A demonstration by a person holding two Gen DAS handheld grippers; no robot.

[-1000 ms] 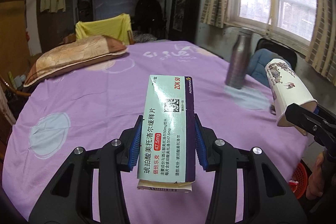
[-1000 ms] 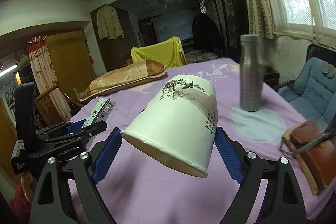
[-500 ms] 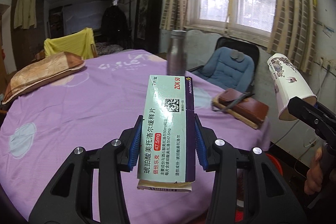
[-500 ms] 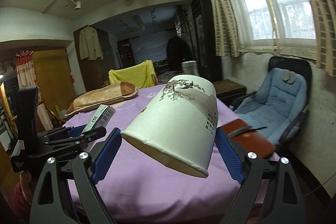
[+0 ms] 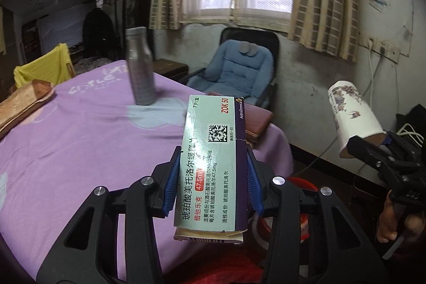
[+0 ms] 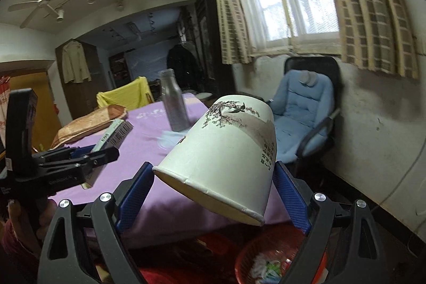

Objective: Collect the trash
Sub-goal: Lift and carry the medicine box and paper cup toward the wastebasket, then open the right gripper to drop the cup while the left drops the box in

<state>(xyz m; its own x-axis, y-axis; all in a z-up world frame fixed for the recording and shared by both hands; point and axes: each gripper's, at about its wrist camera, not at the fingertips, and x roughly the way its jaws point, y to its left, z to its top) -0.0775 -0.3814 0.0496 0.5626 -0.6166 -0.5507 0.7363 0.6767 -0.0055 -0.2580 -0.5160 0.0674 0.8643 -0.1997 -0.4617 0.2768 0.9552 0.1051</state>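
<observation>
Left claw (image 5: 213, 177) clamps a medicine box (image 5: 213, 164) between its blue pads, held in the air past the edge of the purple-covered desk (image 5: 80, 137). Right claw (image 6: 213, 193) grips a paper cup (image 6: 226, 151) tilted on its side, above a red basket (image 6: 247, 254) on the floor.

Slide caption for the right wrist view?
Right gripper holds a paper cup above a red basket.

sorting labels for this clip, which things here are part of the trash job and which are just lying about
Part of the job:
medicine box
paper cup
red basket

Just lying about:
metal bottle
blue chair
pillow
brown wallet
</observation>
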